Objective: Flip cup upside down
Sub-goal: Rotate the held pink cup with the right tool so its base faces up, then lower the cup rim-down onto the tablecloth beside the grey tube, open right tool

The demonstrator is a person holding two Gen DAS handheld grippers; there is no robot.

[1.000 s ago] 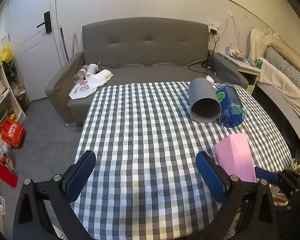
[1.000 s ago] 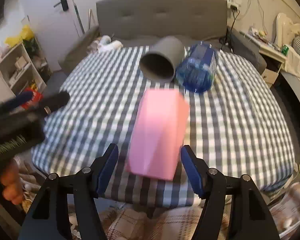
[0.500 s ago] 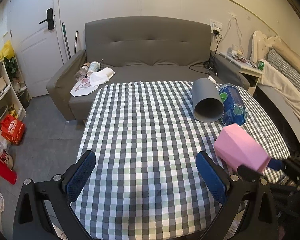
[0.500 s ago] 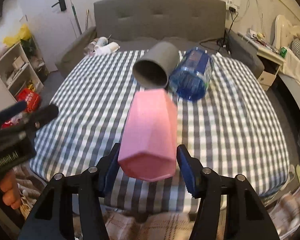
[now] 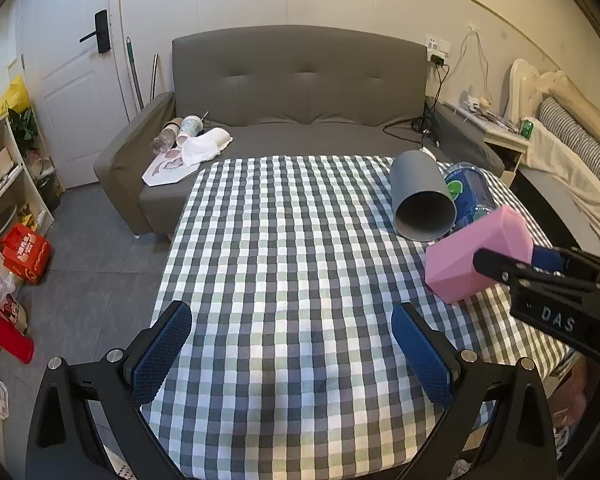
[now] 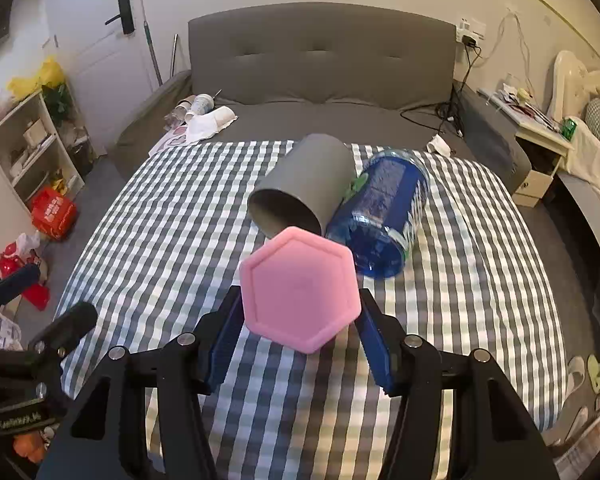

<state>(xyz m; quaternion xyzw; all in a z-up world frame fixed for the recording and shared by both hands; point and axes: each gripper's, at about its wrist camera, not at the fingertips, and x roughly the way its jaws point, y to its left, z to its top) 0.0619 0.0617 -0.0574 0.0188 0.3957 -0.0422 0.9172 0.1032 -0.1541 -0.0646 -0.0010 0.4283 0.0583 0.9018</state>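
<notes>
My right gripper (image 6: 298,344) is shut on a pink hexagonal cup (image 6: 300,286). It holds the cup lifted over the checked tablecloth (image 6: 160,240), with the flat hexagonal base toward the camera. In the left wrist view the pink cup (image 5: 466,258) hangs tilted above the table's right side, gripped by the right gripper (image 5: 512,264). My left gripper (image 5: 292,356) is open and empty over the near edge of the table (image 5: 284,264).
A grey cup (image 6: 306,184) lies on its side at the far right of the table, touching a blue bottle (image 6: 384,212) also on its side. A grey sofa (image 5: 300,92) stands behind the table. Shelves (image 5: 4,184) and red bags are at left.
The right gripper has lifted the pink cup off the table and tipped it, so its base now faces the right camera. The left gripper has stayed open and almost still.
</notes>
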